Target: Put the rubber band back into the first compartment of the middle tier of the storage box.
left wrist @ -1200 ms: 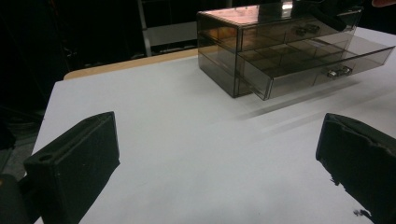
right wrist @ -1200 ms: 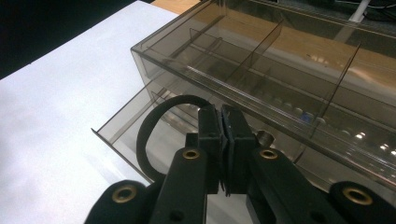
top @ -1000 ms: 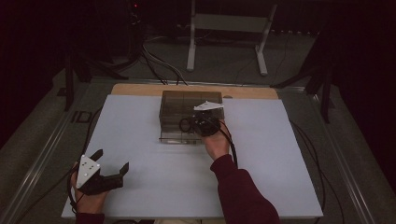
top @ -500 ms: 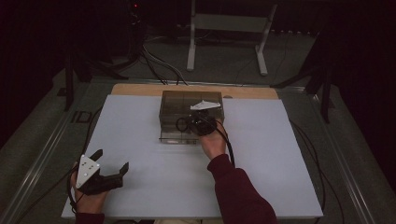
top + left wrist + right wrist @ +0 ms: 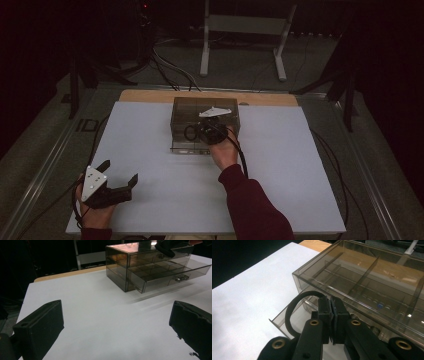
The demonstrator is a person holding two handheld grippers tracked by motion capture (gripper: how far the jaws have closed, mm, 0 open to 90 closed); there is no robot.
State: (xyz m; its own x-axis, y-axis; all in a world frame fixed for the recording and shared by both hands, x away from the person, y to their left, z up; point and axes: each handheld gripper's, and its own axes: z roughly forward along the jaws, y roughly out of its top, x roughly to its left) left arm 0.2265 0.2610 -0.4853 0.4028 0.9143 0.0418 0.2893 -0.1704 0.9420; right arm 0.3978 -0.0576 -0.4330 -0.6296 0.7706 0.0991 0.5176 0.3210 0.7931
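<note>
Right tool now nearer, jaws together over drawer box, long axis crosswise; left tool apart.

A white table takes up the middle of the high view, with a strip of bare wood along its far edge. It stands on a grey floor, where dark lettering runs beside the table's left edge (too cut off to read). Beyond the far edge, a pale metal frame stands on two splayed legs, and a bundle of dark cables snakes from the shadows toward the table. Black stand legs angle down at far left, and another set at far right. Thin black cables lie along the floor near the table's right side.
</note>
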